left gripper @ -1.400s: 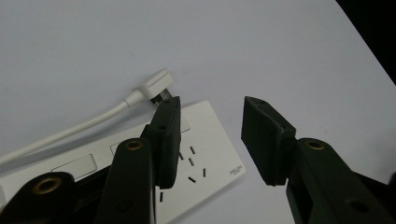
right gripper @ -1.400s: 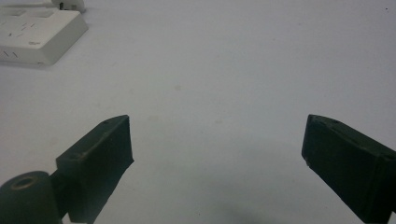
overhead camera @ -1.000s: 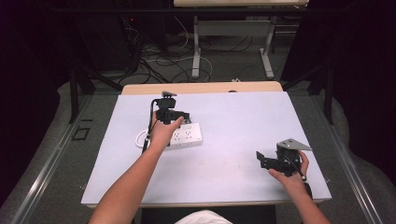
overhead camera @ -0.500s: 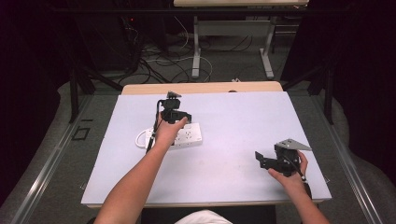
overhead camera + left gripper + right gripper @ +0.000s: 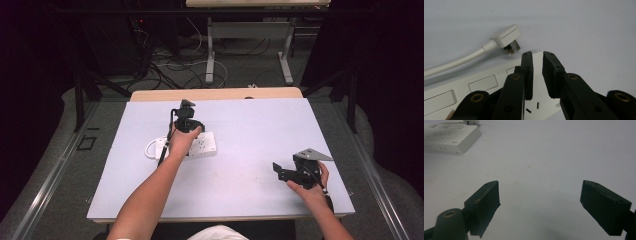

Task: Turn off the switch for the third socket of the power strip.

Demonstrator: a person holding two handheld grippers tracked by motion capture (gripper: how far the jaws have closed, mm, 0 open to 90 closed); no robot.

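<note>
Now | left claw (image 5: 537,56) closing, slim empty gap, over power-strip (image 5: 481,85) | right claw (image 5: 540,192) wide, empty

Both black tools (image 5: 186,121) (image 5: 292,171) have brass-ringed pivots; the right carries a grey three-cornered plate (image 5: 313,154).

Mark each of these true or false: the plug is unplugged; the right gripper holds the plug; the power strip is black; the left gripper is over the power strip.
1. The plug lies unplugged on the table. True.
2. The right gripper holds the plug. False: its jaws stand open over bare table.
3. The power strip is black. False: it is white.
4. The left gripper is over the power strip. True; its jaws have just been closing, with nothing between them.
</note>
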